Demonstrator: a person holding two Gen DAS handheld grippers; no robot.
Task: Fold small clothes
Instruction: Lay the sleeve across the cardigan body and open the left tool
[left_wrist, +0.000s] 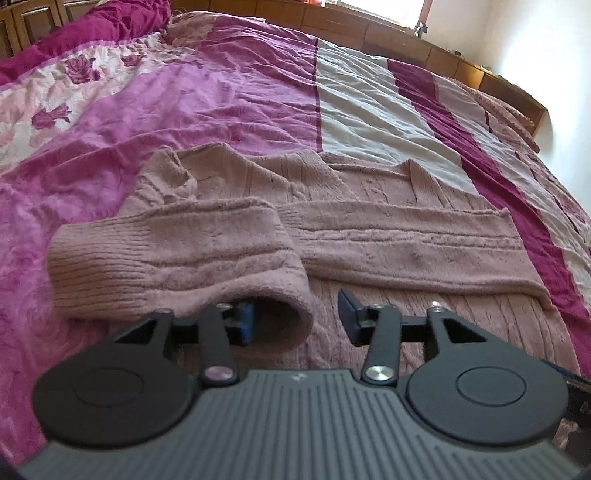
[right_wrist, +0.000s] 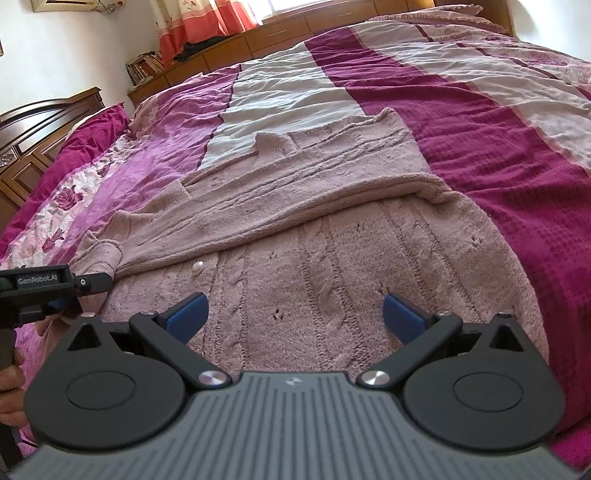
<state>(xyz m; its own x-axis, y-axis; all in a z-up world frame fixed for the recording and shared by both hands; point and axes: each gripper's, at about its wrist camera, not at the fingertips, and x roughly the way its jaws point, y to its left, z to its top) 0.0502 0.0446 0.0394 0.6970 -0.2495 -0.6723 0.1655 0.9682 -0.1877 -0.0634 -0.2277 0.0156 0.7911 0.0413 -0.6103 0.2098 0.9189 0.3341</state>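
A dusty-pink cable-knit cardigan (right_wrist: 332, 266) lies flat on the bed, both sleeves folded across its body. In the left wrist view one sleeve (left_wrist: 166, 254) lies across the left side and the other sleeve (left_wrist: 406, 240) across the right. My left gripper (left_wrist: 297, 317) is open just above the knit. The first sleeve's cuff (left_wrist: 291, 295) lies between its blue fingers, and the right finger stands apart from it. My right gripper (right_wrist: 295, 314) is wide open low over the cardigan's body, with nothing between its fingers. The left gripper (right_wrist: 55, 291) also shows at the right wrist view's left edge.
The bedspread (left_wrist: 354, 110) has magenta, pink and white stripes, with a floral band (left_wrist: 55, 99) at the left. A wooden headboard (right_wrist: 40, 122) and low wooden cabinets (right_wrist: 288, 33) run along the bed's far sides. A hand (right_wrist: 11, 373) holds the left gripper's handle.
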